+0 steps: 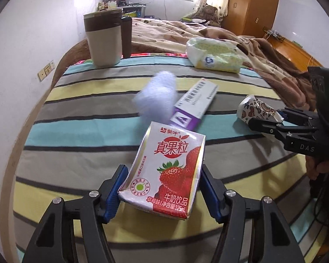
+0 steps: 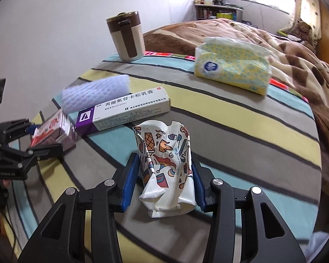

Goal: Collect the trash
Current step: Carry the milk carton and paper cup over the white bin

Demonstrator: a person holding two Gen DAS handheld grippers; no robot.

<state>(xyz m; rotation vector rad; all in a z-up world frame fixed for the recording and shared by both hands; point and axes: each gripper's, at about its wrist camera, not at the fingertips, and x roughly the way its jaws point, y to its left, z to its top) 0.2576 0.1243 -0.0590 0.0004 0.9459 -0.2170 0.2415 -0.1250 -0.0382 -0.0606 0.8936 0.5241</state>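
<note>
My left gripper (image 1: 163, 182) is shut on a crushed strawberry milk carton (image 1: 164, 171) and holds it over the striped cloth (image 1: 87, 118). My right gripper (image 2: 162, 182) is shut on a crumpled patterned paper cup (image 2: 166, 166), also seen at the right of the left wrist view (image 1: 254, 108). A purple-and-white ointment box (image 2: 122, 111) lies between them, with a white foam net sleeve (image 2: 94, 92) behind it. The carton and left gripper show at the left of the right wrist view (image 2: 52, 131).
A brown-and-cream travel mug (image 2: 127, 37) stands at the far edge by the wall. A yellow tissue pack (image 2: 232, 68) lies at the far right. A brown blanket (image 2: 274, 43) covers the bed beyond. A wooden wardrobe (image 1: 252, 4) stands at the back.
</note>
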